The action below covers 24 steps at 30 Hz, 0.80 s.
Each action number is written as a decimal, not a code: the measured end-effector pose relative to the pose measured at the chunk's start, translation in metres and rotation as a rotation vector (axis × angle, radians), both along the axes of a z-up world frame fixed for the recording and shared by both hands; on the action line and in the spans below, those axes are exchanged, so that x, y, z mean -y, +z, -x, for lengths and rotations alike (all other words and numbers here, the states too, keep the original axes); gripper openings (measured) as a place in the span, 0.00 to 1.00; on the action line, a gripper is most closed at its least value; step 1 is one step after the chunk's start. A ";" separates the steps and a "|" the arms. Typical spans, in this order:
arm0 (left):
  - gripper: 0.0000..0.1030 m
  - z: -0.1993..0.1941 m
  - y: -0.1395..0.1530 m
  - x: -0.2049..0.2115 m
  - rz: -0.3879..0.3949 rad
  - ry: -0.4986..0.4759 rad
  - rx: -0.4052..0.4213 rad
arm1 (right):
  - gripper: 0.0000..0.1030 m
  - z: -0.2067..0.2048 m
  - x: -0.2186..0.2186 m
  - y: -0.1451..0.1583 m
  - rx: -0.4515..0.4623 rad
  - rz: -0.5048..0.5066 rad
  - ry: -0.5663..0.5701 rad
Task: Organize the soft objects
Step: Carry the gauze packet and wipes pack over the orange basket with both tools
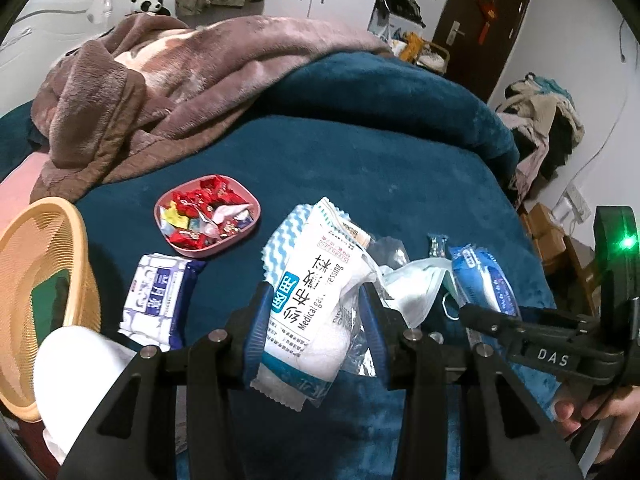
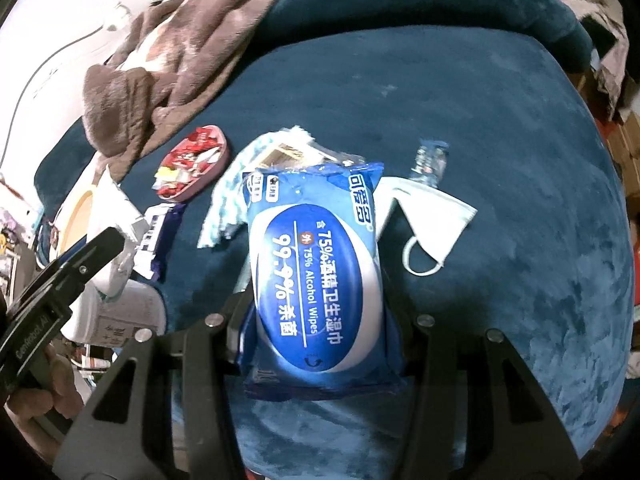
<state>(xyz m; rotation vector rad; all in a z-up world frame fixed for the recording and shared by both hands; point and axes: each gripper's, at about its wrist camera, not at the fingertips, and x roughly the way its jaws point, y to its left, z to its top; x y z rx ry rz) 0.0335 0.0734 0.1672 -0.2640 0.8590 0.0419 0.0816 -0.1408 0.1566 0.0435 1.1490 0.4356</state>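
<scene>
**Both grippers loaded, lifted over the bed**

Left gripper (image 1: 316,320): blue pads pressed on either side of a white gauze dressing pack (image 1: 308,304), held lengthwise between the jaws, its near end sticking out below them. Right gripper (image 2: 320,320): clamped on a blue alcohol wipes pack (image 2: 320,264), label up, pack standing clear of the bedding beneath. A hand (image 1: 600,420) grips the right unit's handle at the lower right of the left view.

Just beyond, on the dark teal blanket (image 2: 500,140): a white face mask (image 2: 432,216) lying flat, ear loop toward the camera; a blue-and-white wavy cloth (image 1: 284,232) with other small packets partly hidden behind the held items; a small blue wrapped packet (image 2: 430,160) past the mask. To the left, a navy-and-white tissue pack (image 1: 160,300), and beside it a tan woven basket (image 1: 44,264), tilted, near the bed's edge.

Further out: a pink dish (image 1: 208,216) of red-wrapped candies. Beyond that, a rumpled brown fleece blanket (image 1: 160,92). Farthest, a panda plush (image 1: 149,2).
</scene>
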 end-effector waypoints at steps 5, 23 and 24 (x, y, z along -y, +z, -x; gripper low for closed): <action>0.44 0.011 0.014 -0.012 0.013 0.028 0.040 | 0.49 0.005 -0.021 0.012 0.024 0.005 0.043; 0.44 0.058 0.048 -0.076 0.078 0.197 0.161 | 0.49 0.025 -0.099 0.048 0.100 0.006 0.197; 0.44 0.061 0.049 -0.080 0.084 0.210 0.164 | 0.49 0.026 -0.103 0.049 0.104 0.005 0.205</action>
